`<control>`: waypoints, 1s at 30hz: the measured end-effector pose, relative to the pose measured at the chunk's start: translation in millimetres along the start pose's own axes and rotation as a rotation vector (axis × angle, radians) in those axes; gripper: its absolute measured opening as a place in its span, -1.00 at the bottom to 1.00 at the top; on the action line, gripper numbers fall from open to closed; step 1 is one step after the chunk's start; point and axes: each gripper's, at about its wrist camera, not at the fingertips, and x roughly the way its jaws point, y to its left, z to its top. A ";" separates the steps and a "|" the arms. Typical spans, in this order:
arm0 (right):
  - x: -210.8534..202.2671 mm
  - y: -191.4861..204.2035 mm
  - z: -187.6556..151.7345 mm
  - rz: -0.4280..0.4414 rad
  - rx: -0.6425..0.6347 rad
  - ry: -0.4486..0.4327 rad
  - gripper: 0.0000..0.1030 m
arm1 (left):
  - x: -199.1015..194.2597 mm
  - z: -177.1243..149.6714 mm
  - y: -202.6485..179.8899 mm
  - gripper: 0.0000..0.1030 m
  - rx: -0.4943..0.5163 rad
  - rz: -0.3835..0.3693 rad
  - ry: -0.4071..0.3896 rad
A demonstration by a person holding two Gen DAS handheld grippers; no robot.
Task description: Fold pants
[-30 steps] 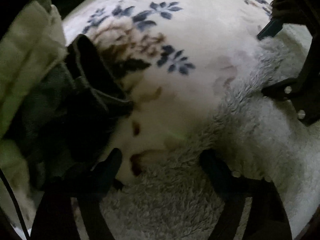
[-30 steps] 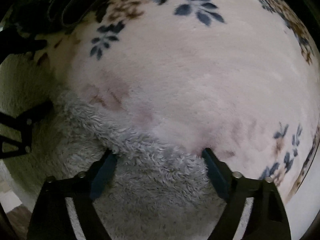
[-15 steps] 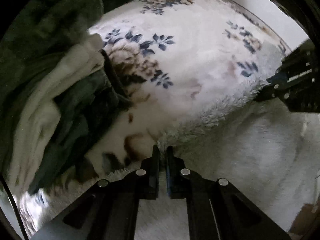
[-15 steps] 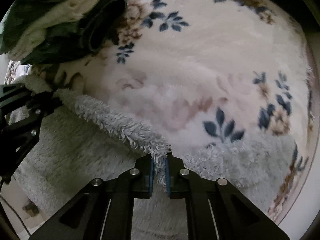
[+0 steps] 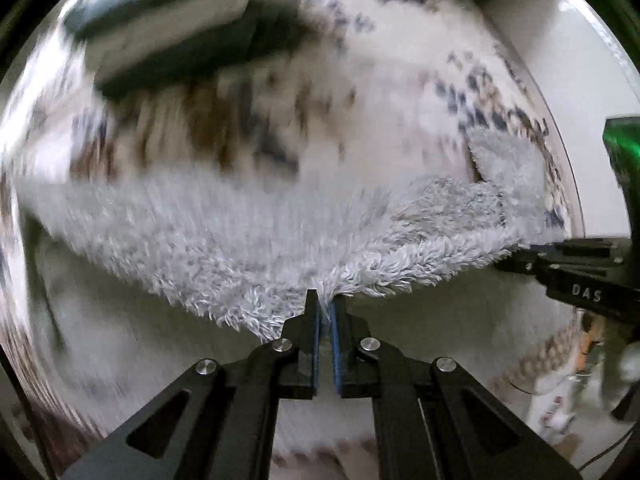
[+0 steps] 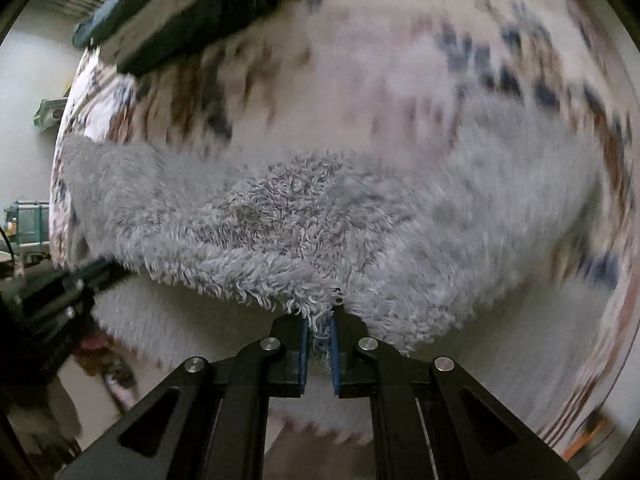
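Observation:
The pants (image 5: 248, 240) are of pale grey fluffy fleece and lie across a white bed cover with blue and brown flowers (image 5: 360, 128). My left gripper (image 5: 325, 304) is shut on the near edge of the pants and holds it lifted above the bed. In the right wrist view the same grey pants (image 6: 304, 216) hang from my right gripper (image 6: 320, 320), which is shut on their edge with tufts of fleece between the blue pads. The right gripper (image 5: 576, 276) also shows at the right edge of the left wrist view. Both views are blurred by motion.
A heap of dark green and cream clothing (image 5: 168, 36) lies at the far left of the bed, also in the right wrist view as a dark pile (image 6: 188, 4). Beyond the bed's right edge is a pale floor (image 5: 600, 92). Shelves and clutter (image 6: 24, 224) stand at the left.
Both grippers went from open over the fleece edge to shut on it. Since then both have lifted the edge up off the bed and carried it across, so more of the bed shows.

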 end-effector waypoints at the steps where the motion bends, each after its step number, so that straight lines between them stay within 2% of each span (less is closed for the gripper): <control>1: 8.8 0.1 -13.9 0.003 0.008 0.027 -0.83 | 9.4 -18.4 -1.5 -0.94 -0.012 0.013 0.038; 5: 55.4 -0.3 -54.5 -0.025 0.000 0.129 -0.82 | 60.0 -64.8 1.2 -0.94 -0.063 0.007 0.164; 6: 68.1 -1.5 -59.1 -0.025 0.004 0.159 -0.79 | 72.3 -70.9 2.8 -0.94 -0.070 0.003 0.188; 8: 87.0 -7.9 -62.4 -0.026 0.047 0.196 -0.61 | 84.5 -73.8 6.7 -0.86 -0.085 -0.005 0.216; 9: 90.4 -10.4 -62.4 -0.020 0.067 0.205 -0.36 | 83.7 -72.2 11.2 -0.81 -0.110 -0.014 0.215; 10: 89.1 -11.3 -60.9 -0.017 0.085 0.202 0.00 | 79.3 -69.5 14.2 -0.70 -0.133 -0.032 0.217; 11: 81.1 -12.0 -60.6 0.000 0.116 0.177 0.23 | 71.8 -66.0 18.1 -0.60 -0.154 -0.054 0.208; 12: 72.3 -12.2 -61.3 0.014 0.140 0.147 0.76 | 58.7 -62.5 22.6 -0.31 -0.170 -0.067 0.171; 13: 56.2 -11.7 -63.3 0.000 0.177 0.098 0.94 | 47.8 -60.3 26.6 0.15 -0.178 -0.070 0.138; 15: 30.8 -11.7 -68.6 -0.017 0.250 0.031 0.94 | 37.4 -56.1 33.6 0.77 -0.191 -0.062 0.111; 18: -12.2 -23.4 -80.2 -0.034 0.450 -0.105 0.94 | 31.9 -50.0 41.2 0.77 -0.200 -0.029 0.086; 21: -30.5 -47.3 -70.6 -0.137 0.574 -0.201 0.95 | 23.2 -50.4 52.6 0.77 -0.217 0.035 0.018; 24: -8.6 -71.4 -41.5 -0.263 0.623 -0.179 0.95 | 20.1 -41.9 52.7 0.77 -0.187 0.196 -0.046; 26: 11.3 -79.0 -17.9 -0.328 0.607 -0.132 0.90 | 30.4 -34.9 51.5 0.77 -0.158 0.279 -0.035; 27: 21.8 -81.8 -7.6 -0.370 0.596 -0.102 0.59 | 35.9 -32.4 51.4 0.77 -0.144 0.296 -0.024; 28: 30.9 -86.5 -7.0 -0.396 0.608 -0.080 -0.16 | 43.5 -27.3 48.4 0.77 -0.130 0.316 -0.013; 29: 30.8 -91.4 -12.0 -0.392 0.639 -0.088 -0.43 | 45.9 -25.6 47.7 0.77 -0.118 0.326 -0.010; 30: 25.0 -97.2 -21.8 -0.364 0.686 -0.120 -0.50 | 46.4 -24.1 46.9 0.77 -0.107 0.334 -0.007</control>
